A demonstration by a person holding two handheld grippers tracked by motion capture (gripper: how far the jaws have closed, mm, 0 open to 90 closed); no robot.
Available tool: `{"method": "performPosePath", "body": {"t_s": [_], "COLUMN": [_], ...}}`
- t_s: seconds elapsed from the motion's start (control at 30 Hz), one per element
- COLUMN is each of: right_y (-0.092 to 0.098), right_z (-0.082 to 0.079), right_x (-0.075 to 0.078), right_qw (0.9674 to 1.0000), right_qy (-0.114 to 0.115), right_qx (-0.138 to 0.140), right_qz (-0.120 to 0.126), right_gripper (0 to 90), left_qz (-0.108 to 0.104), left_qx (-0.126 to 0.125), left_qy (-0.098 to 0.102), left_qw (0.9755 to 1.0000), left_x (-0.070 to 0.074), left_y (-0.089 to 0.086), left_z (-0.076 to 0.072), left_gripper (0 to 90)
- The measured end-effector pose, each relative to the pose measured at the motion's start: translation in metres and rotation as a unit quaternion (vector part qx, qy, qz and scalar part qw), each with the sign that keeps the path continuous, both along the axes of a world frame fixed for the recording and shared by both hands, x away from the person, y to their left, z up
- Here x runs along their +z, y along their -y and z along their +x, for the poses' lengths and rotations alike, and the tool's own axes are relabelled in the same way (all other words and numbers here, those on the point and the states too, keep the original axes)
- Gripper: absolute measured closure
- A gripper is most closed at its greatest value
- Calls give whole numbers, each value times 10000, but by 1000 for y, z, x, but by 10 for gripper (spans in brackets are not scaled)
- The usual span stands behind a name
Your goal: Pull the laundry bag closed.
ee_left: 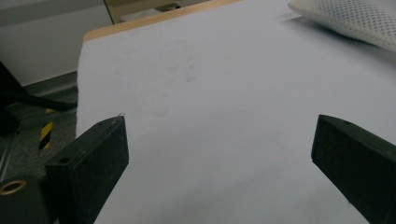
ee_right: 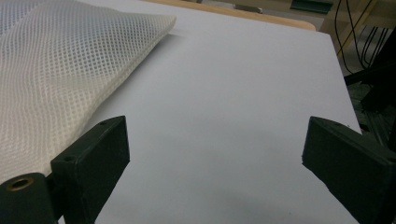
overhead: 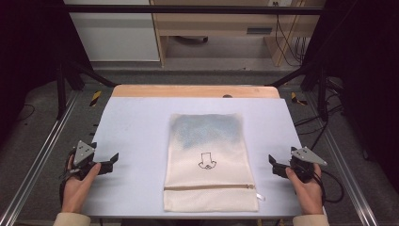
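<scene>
From the high view, a cream mesh bag (overhead: 208, 162) lay flat on the worktop (overhead: 136, 127), reaching its near edge midway between the two side edges. The left gripper (overhead: 107, 162) sat near the left edge and the right gripper (overhead: 275, 165) near the right edge, each with bare surface between it and the bag.

In the left gripper view, its jaws stood wide apart over bare worktop (ee_left: 210, 107), the mesh bag (ee_left: 350, 18) well off.

In the right gripper view, its jaws were likewise spread, the mesh bag (ee_right: 60, 70) just beside one jaw.
</scene>
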State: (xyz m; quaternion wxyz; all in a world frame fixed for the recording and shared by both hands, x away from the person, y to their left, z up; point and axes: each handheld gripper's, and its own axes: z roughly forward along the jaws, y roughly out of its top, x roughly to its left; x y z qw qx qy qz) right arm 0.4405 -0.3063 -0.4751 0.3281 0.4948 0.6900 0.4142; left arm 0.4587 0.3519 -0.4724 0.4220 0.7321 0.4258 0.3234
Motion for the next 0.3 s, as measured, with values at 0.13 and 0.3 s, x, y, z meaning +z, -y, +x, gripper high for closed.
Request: {"method": "performPosePath", "body": {"t_s": [0.13, 0.3], "right_y": [2, 3], "right_z": [-1, -1], "right_x": [-4, -4], "right_qw": [10000, 9999], "right_qy": [82, 114], "right_qx": [-5, -26], "right_qz": [-7, -4], "right_gripper": [79, 80], "left_qz": [30, 71], "left_qx": [-208, -341], "left_qy": [52, 49], "left_qw": [9998, 9994], "left_x": [-2, -2], "left_y": [7, 11], "left_z": [1, 0], "left_gripper": [38, 38]}}
